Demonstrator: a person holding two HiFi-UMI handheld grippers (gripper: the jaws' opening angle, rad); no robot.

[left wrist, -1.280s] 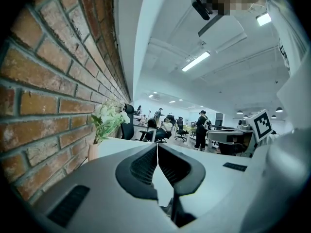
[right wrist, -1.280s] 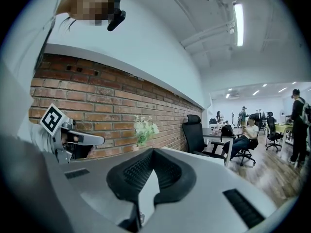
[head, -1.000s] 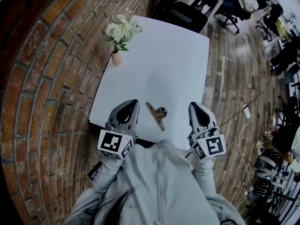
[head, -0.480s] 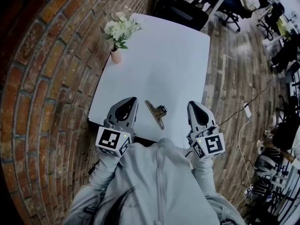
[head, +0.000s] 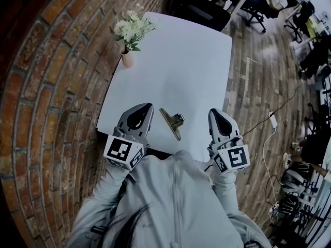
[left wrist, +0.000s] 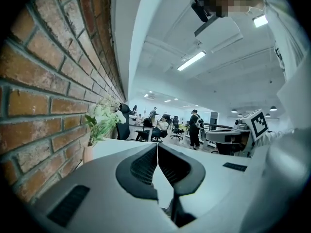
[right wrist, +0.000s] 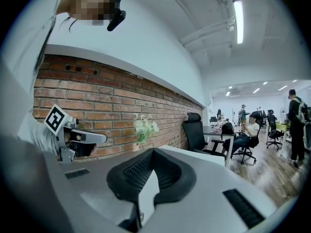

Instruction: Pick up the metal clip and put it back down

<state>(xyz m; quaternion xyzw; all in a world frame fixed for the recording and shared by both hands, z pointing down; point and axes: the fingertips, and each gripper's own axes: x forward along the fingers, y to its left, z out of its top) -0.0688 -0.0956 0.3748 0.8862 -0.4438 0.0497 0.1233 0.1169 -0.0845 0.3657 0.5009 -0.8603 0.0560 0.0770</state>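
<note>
— What takes up the most room here?
— A brick wall [head: 46,87] runs down the left side, and a wooden floor [head: 258,87] spreads out on the right. Between them stands a white table [head: 181,71], its left edge along the wall.

— Anything past the table?
— A dark office chair [head: 207,14] sits at its far end.

— And the grippers?
— Both hover over the near edge of the table. The left gripper [head: 147,108] is at the near left and the right gripper [head: 215,113] at the near right, both pointing toward the far end. They are well apart from each other.

— Are they carrying anything?
— No. In each gripper's own view the two dark pads meet at the tips with nothing caught between them. Both are fully closed and empty.

— What sits on the table?
— A small pink vase of white flowers [head: 129,35] stands at the far left corner, beside the wall.

— Where is the metal clip [head: 173,123]?
— It lies flat on the table near the near edge, between the two grippers. It touches neither one and is somewhat closer to the left one.
</note>
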